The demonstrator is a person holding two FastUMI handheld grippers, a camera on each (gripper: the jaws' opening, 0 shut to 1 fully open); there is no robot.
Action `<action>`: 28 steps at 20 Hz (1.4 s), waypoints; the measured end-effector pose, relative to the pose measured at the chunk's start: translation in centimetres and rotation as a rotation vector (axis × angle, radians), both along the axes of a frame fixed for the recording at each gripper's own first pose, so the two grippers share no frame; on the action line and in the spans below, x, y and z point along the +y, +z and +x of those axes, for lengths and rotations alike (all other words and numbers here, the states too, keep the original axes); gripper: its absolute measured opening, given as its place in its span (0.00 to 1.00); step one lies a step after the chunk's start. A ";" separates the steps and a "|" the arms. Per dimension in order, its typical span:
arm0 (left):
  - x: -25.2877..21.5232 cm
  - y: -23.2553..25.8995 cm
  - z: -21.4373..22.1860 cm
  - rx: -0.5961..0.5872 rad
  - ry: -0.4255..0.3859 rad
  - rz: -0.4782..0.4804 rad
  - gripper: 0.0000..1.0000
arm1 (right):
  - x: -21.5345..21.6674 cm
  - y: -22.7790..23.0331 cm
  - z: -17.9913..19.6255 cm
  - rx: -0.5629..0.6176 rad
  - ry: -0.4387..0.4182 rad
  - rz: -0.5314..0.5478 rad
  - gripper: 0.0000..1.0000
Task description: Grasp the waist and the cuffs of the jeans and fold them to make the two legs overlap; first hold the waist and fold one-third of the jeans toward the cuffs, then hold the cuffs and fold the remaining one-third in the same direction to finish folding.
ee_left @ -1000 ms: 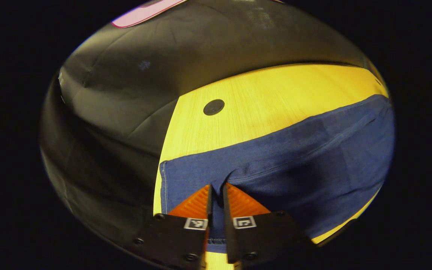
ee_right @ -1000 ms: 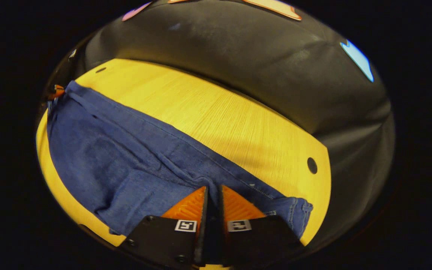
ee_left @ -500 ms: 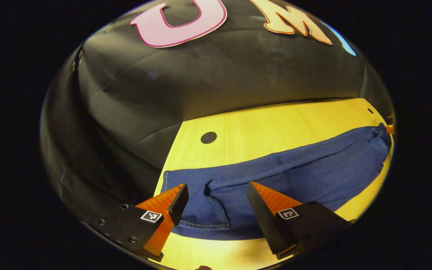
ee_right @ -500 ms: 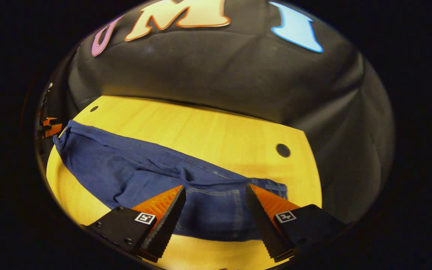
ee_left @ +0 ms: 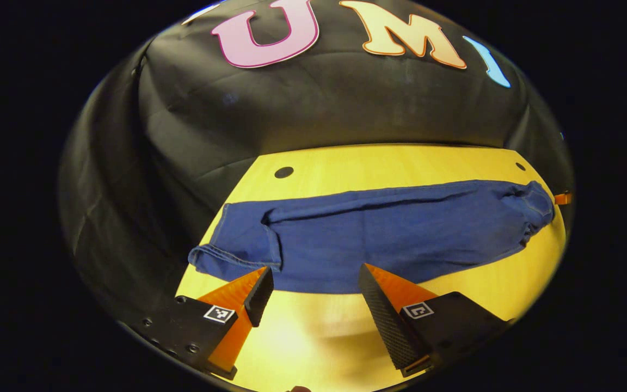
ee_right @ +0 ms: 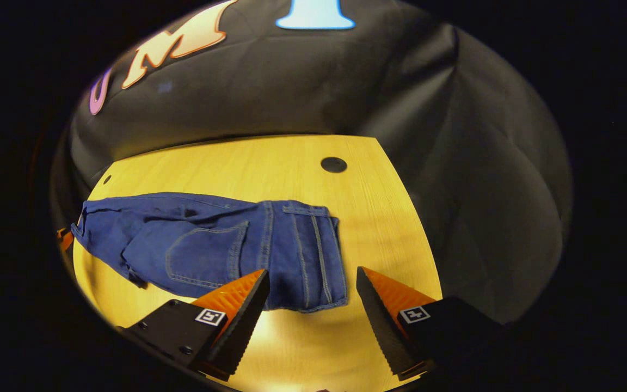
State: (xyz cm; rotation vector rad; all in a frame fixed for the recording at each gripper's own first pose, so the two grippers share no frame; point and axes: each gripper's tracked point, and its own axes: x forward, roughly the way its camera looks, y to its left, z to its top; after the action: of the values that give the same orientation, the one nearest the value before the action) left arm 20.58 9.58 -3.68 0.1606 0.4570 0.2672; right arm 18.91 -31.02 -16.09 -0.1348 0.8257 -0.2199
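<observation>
both claws spread wide, gripping nothing: left gripper (ee_left: 313,288) over the table (ee_left: 379,163) by the cuffs, right gripper (ee_right: 311,294) by the waist; jeans (ee_left: 379,234) lie flat, legs overlapped.

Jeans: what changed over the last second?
Both grippers let go: a second ago the left gripper was shut on the cuff end and the right gripper on the waist end; now both are open and backed off. The jeans stay flat on the table, legs overlapped.
</observation>
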 end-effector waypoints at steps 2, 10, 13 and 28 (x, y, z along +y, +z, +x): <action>-0.1 0.1 0.0 -0.006 0.001 -0.005 0.96 | -0.6 -0.9 -0.3 0.013 -0.013 0.031 1.00; 0.0 -0.1 0.2 -0.021 0.001 0.000 0.96 | -0.6 -3.3 0.1 0.005 -0.021 0.106 0.96; 0.1 0.0 0.3 -0.027 0.011 0.007 0.96 | -0.2 -4.2 -0.3 -0.005 -0.045 0.159 0.93; -0.1 0.5 1.3 -0.063 0.035 -0.049 0.96 | 1.4 -3.7 0.3 -0.086 -0.113 0.184 0.17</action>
State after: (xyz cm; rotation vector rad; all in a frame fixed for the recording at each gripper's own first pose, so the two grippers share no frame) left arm 21.87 9.46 -3.21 0.0961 0.4034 0.2945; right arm 19.21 -29.60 -19.76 0.0937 0.7649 -0.2530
